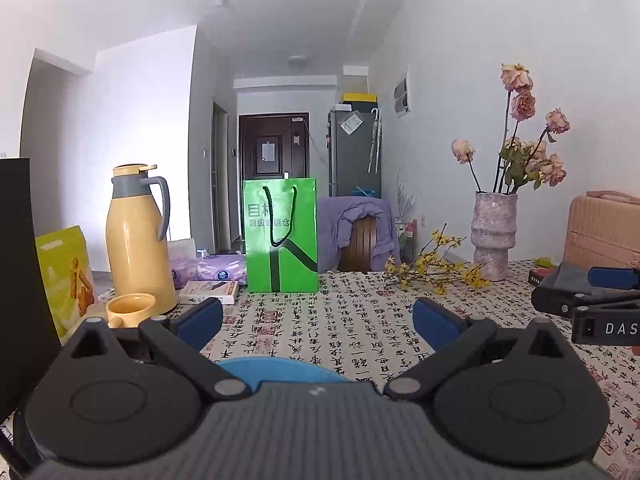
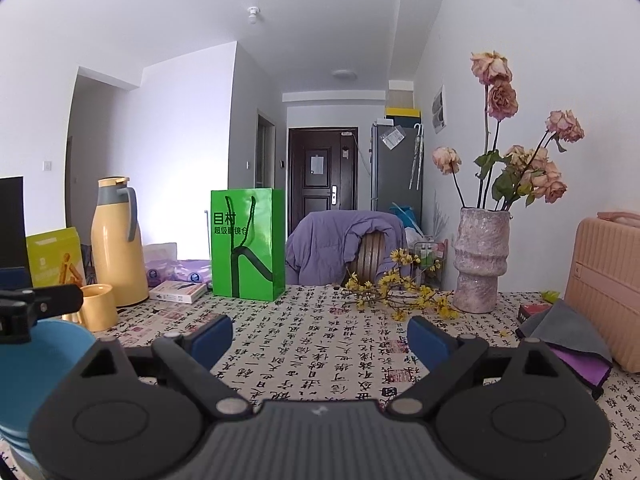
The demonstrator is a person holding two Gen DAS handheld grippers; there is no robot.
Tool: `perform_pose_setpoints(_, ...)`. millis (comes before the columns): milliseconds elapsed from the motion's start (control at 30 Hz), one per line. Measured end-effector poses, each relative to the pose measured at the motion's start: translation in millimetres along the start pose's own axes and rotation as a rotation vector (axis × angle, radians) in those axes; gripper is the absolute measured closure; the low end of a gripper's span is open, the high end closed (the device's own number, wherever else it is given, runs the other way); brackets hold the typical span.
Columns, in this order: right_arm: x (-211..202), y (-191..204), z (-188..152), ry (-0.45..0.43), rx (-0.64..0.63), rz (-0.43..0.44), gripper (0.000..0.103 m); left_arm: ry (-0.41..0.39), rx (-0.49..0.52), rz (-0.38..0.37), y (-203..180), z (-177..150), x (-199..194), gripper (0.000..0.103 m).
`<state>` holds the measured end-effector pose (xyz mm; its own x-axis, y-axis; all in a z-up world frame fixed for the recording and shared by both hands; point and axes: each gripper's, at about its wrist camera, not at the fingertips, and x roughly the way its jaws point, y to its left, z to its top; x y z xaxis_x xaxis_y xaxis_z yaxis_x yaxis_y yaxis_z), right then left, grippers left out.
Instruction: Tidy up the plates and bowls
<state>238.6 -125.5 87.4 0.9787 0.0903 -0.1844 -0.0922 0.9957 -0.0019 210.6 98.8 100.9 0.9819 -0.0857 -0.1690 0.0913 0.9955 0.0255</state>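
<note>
Seemingly near the end, both grippers' jaws stand wide and empty, left gripper [image 1: 318,316] and right gripper [image 2: 320,336], while blue plates [image 2: 36,364] sit stacked at lower left on the desk [image 2: 340,344].

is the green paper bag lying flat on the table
No, the green paper bag stands upright on the table, its black cord handles hanging down its front, beside the yellow thermos jug.

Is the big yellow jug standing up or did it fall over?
Standing up. The yellow jug sits straight on the table beside the yellow cup, lid on top, handle at its side.
</note>
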Motion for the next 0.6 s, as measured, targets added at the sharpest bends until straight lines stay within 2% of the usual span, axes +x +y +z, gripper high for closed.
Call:
perform_pose_setpoints(167,-25.8,4.4,-10.9,0.001,0.016,-0.007,0.009,-0.004,0.003,-0.006,-0.3,-8.0,-23.5,0.000)
perform_pose_setpoints(300,-52.1,10.1,-22.4,0.011,0.013,-0.003,0.009,0.025,-0.022,-0.009,0.9,-19.4,-45.2,0.000)
perform_pose_setpoints(600,-119.4,26.4,-57.7,0.021,0.026,0.022,0.008,0.032,-0.030,0.002,-2.6,-50.7,-109.2,0.000)
